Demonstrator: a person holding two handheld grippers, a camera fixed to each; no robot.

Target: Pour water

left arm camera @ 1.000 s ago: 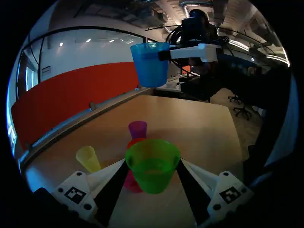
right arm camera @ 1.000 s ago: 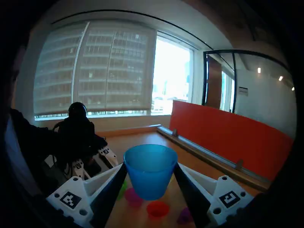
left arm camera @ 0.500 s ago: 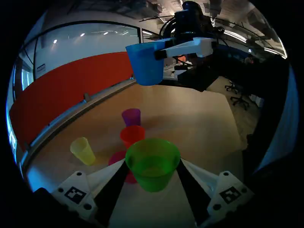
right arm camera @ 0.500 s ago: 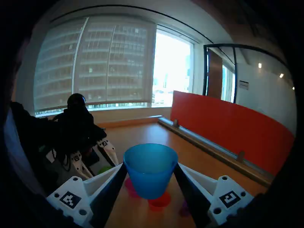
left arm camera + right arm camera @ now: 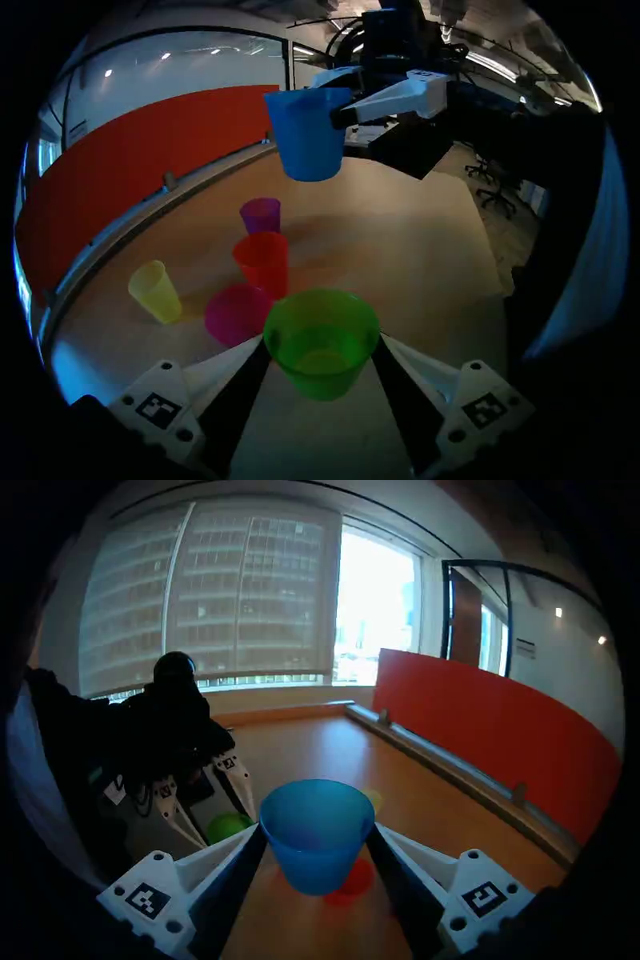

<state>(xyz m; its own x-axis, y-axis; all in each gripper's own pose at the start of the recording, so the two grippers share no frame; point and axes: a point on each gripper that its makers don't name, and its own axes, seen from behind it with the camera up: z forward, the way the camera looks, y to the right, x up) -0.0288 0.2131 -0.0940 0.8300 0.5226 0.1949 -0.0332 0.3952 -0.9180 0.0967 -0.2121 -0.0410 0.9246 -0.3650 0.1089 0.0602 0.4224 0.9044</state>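
Note:
My left gripper (image 5: 322, 360) is shut on a green cup (image 5: 322, 340), held upright low over the wooden table (image 5: 416, 232). My right gripper (image 5: 317, 844) is shut on a blue cup (image 5: 317, 832). In the left gripper view that blue cup (image 5: 306, 132) hangs high above the table, upright, beyond the cups standing there, with the right gripper's white fingers (image 5: 392, 96) on it. In the right gripper view the green cup (image 5: 226, 826) peeks out at lower left between the left gripper's fingers (image 5: 232, 780).
On the table stand a purple cup (image 5: 262, 216), a red cup (image 5: 262, 264), a pink cup (image 5: 236, 314) and a yellow cup (image 5: 155, 291). An orange partition (image 5: 136, 160) with a rail runs along the table's left edge. Office chairs (image 5: 488, 172) stand beyond it.
The left gripper view has tilted down, bringing the pink and red cups out from behind the green cup. The blue cup has come lower and closer over the standing cups.

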